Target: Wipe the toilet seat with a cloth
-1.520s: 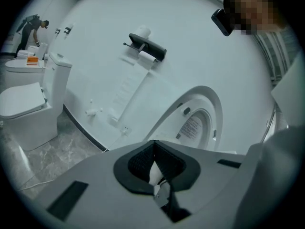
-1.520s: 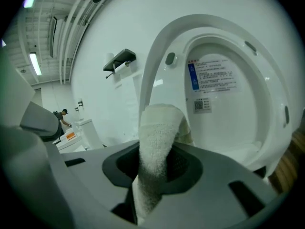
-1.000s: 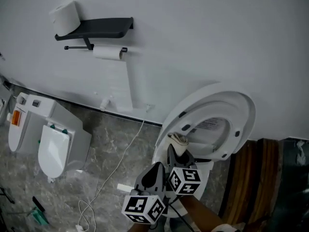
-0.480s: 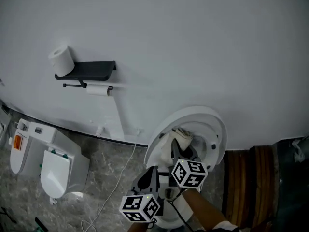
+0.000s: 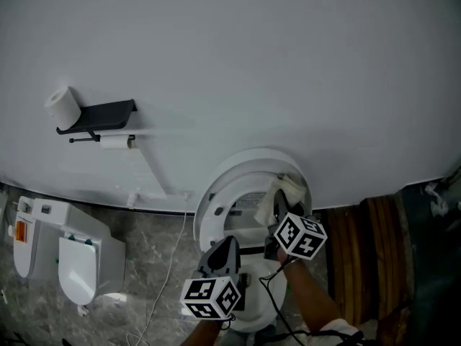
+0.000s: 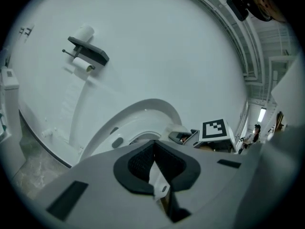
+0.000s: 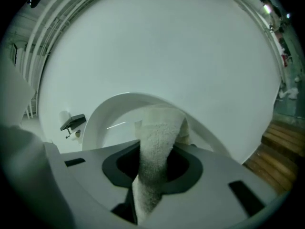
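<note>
A toilet-paper roll (image 5: 62, 107) sits on a matte dark shelf (image 5: 104, 112) at the left of the smooth white wall, above a second white seat unit (image 5: 79, 254) on the grey marbled floor (image 5: 155, 265). The left gripper (image 5: 227, 245) hovers before the bowl with its fingers clenched on nothing. The wiping step appears to be under way. The glossy plastic toilet seat (image 5: 214, 202), an oval ring, stands raised against the wall. A nubby off-white terry cloth (image 5: 287, 190) is pinched in the fingers of the right gripper (image 7: 152, 163) and lies at the seat's upper right edge. The next move likely calls for dragging the cloth along the curved rim with steady contact. Wooden slats (image 5: 364, 247) border the right.
</note>
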{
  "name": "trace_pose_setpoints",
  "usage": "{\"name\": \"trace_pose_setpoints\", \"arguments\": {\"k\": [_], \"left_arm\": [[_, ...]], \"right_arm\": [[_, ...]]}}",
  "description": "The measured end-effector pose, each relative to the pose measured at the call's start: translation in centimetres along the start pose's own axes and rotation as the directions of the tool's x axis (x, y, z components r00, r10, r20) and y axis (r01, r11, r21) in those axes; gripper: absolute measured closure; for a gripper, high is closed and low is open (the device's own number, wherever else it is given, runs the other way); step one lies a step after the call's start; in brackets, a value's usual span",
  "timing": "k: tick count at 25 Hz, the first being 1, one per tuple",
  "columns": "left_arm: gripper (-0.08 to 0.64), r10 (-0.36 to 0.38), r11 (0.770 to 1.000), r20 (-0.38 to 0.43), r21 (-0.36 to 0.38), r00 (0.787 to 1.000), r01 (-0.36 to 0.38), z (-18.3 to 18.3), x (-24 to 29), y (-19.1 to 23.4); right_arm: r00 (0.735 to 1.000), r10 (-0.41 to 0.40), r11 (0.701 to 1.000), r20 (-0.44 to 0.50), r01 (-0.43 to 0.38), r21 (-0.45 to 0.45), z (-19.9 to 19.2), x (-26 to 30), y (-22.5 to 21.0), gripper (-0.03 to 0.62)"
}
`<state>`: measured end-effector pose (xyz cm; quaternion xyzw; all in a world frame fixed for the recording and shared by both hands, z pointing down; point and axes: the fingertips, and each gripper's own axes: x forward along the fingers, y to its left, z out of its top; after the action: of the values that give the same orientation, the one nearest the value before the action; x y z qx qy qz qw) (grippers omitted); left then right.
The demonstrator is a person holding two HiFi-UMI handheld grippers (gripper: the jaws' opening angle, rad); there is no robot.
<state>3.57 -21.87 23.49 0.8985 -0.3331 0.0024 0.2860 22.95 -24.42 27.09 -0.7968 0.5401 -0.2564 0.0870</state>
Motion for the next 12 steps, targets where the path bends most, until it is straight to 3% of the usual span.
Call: {"name": "trace_pose_setpoints", "arguments": {"k": [6, 9, 12], "left_arm": [[0.548, -0.044, 0.999, -0.011, 0.020, 0.999, 0.044, -0.3, 0.5, -1.8], [0.546, -0.139, 0.989, -0.037, 0.037, 0.990, 0.141, -0.2, 1.2, -3.0], [0.541, -0.224, 0.959, -0.073, 0.159, 0.972, 0.233, 1.8, 3.8, -4.1]], "right_arm": [[1.000, 0.014, 1.000, -0.010, -0.014, -0.008, 0.0, -0.1, -0.3, 0.499], [0.999, 0.043, 0.999, -0.004, -0.043, 0.030, 0.5, -1.1, -0.1, 0.499], [0.997, 0.083, 0.994, -0.005, -0.082, 0.075, 0.3, -3.2, -0.4, 0.499]]}}
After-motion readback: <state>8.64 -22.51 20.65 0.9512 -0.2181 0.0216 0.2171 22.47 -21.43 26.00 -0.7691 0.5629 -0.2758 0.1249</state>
